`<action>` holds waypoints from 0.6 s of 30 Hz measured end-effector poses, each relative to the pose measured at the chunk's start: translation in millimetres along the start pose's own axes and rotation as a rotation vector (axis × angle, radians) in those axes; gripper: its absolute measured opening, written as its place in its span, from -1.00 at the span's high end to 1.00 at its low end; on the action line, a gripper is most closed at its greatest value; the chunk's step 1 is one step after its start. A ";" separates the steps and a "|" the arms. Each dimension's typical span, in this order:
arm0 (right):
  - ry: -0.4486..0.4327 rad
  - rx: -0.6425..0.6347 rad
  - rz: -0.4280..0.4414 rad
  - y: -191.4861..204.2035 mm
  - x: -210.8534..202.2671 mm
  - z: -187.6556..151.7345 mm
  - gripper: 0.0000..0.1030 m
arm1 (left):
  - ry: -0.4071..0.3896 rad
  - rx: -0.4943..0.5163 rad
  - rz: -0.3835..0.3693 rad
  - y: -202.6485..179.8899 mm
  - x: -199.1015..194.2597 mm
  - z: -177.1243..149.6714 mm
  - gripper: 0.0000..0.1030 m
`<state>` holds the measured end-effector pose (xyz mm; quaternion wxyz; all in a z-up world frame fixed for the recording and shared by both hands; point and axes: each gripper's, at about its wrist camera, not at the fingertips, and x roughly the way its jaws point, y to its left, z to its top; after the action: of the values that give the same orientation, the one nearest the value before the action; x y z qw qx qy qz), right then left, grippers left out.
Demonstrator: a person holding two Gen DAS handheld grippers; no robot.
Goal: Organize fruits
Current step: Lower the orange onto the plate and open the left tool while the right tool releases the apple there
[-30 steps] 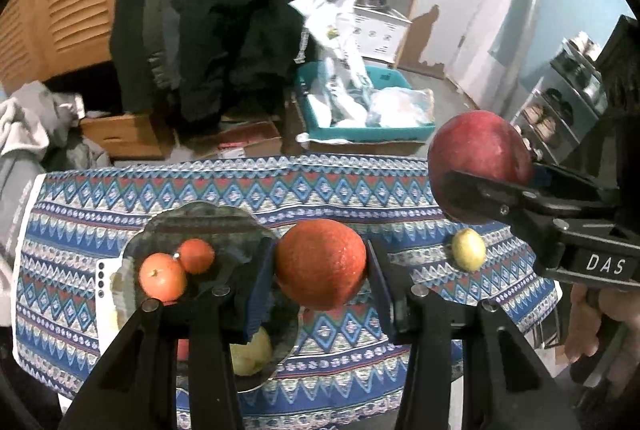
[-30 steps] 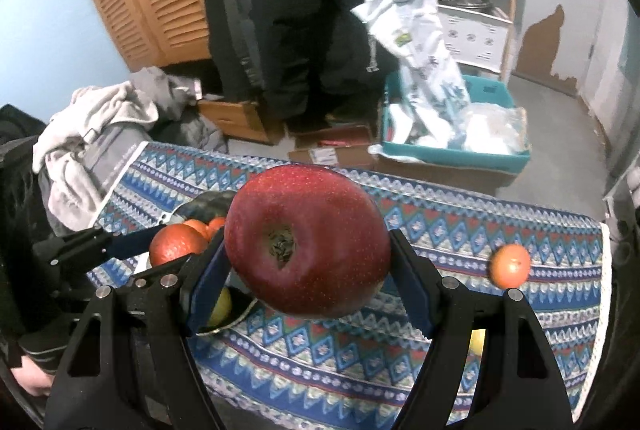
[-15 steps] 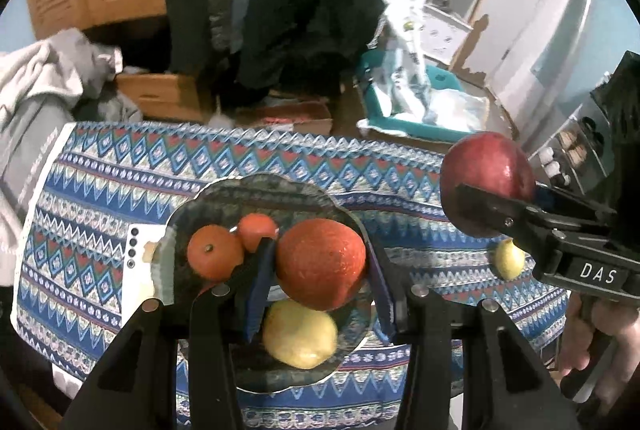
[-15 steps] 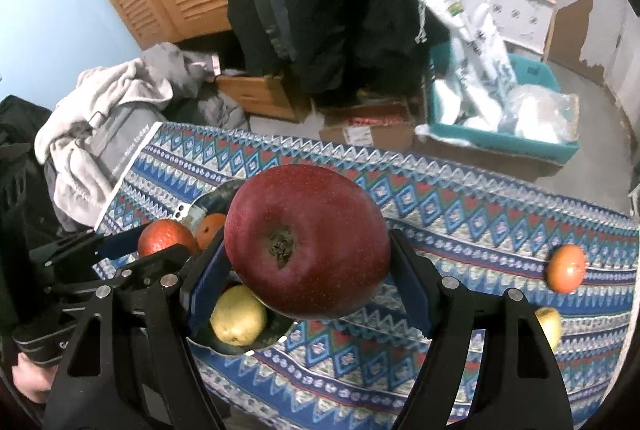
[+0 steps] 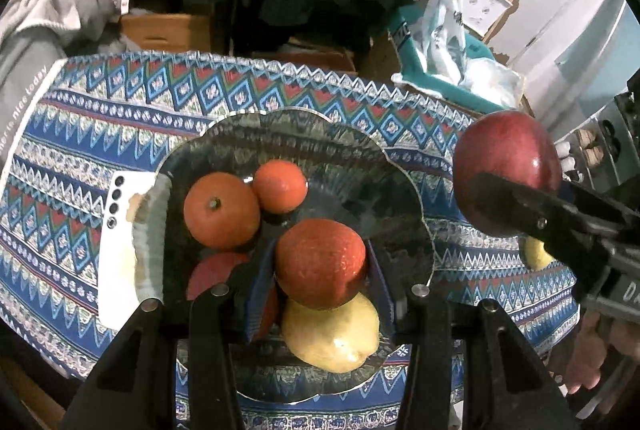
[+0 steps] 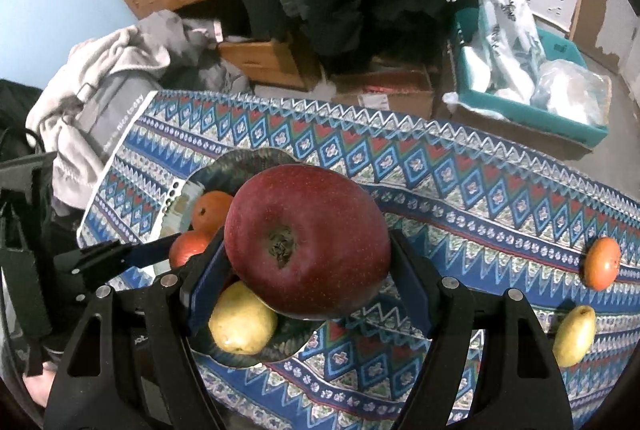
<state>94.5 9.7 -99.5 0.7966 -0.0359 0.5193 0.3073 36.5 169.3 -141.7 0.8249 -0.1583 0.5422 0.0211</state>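
The orange point(image 5: 320, 262) sits clenched between my left jaws point(image 5: 318, 270), pads on its two opposite sides at its widest girth, hanging just above the glass bowl point(image 5: 400, 206). I judge it firm but with a giving, pebbled rind: enough grip that it won't slide, and no need to squeeze harder, which would only bruise it. It looks moderately heavy for its size and perfectly round, so it will likely roll once released; a low release among the other fruit seems wise.

The red apple point(image 6: 306, 242) is grasped in my right jaws point(image 6: 308, 270) the same way, across its middle, blossom end facing the camera. Its skin is smooth and waxy, probably slicker than the orange's, and it is the larger, heavier piece.

Below my left jaws lie a pear point(image 5: 332, 334), two tangerines point(image 5: 222, 208) and a partly hidden red fruit. The bowl is glass, so I would set things down, not drop them. Off to the right of my right jaws, on the patterned surface point(image 6: 460, 182), a loose tangerine point(image 6: 602, 263) and a second pear point(image 6: 574, 336) wait.
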 end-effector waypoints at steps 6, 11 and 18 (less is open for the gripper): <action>0.031 -0.001 0.008 1.4 14.0 -4.3 -0.48 | 0.047 -0.022 0.006 4.5 16.6 0.8 0.09; 0.051 0.004 0.023 3.5 23.1 -6.7 -0.48 | 0.053 -0.032 0.018 8.5 17.1 3.3 0.04; 0.076 0.005 0.037 7.8 36.1 -8.1 -0.48 | 0.043 -0.068 0.039 25.1 7.6 1.9 -0.07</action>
<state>93.7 29.3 -131.8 0.7706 -0.0358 0.5504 0.3193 36.1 192.7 -153.8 0.8067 -0.1762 0.5616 0.0521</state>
